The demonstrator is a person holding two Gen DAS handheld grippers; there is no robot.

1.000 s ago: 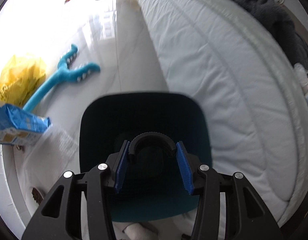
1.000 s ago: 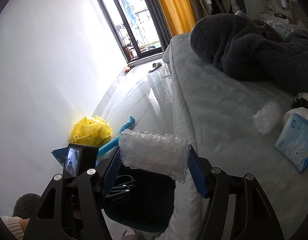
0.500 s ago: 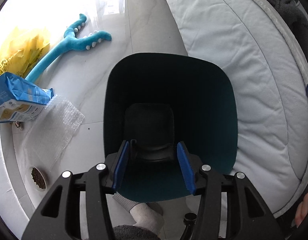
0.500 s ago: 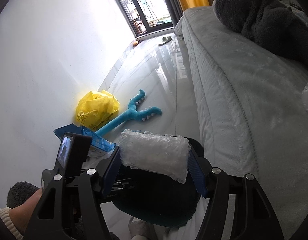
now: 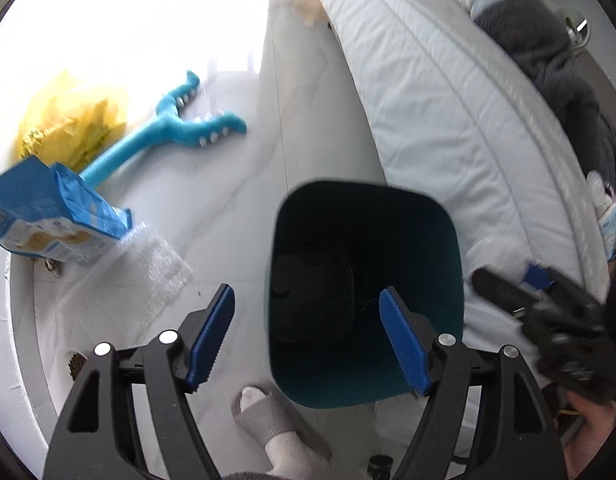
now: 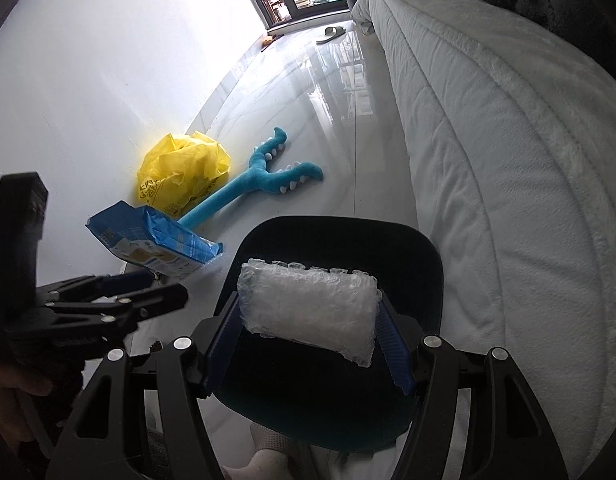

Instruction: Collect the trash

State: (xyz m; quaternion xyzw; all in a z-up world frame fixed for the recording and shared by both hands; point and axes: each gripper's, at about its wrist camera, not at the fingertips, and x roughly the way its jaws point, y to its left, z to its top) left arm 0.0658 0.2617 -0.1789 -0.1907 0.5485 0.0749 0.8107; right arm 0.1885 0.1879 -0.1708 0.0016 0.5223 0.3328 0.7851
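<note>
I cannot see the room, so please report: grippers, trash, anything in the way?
Left gripper open, empty, jaws just widened. Right gripper shut on bubble wrap, over the bin. Nothing blocks the bin mouth.

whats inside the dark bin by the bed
In the left wrist view, the bin holds one dark, rounded object lying on its bottom. Nothing else shows inside. The right wrist view hides the interior behind the bubble wrap held in the right tongs.
</note>
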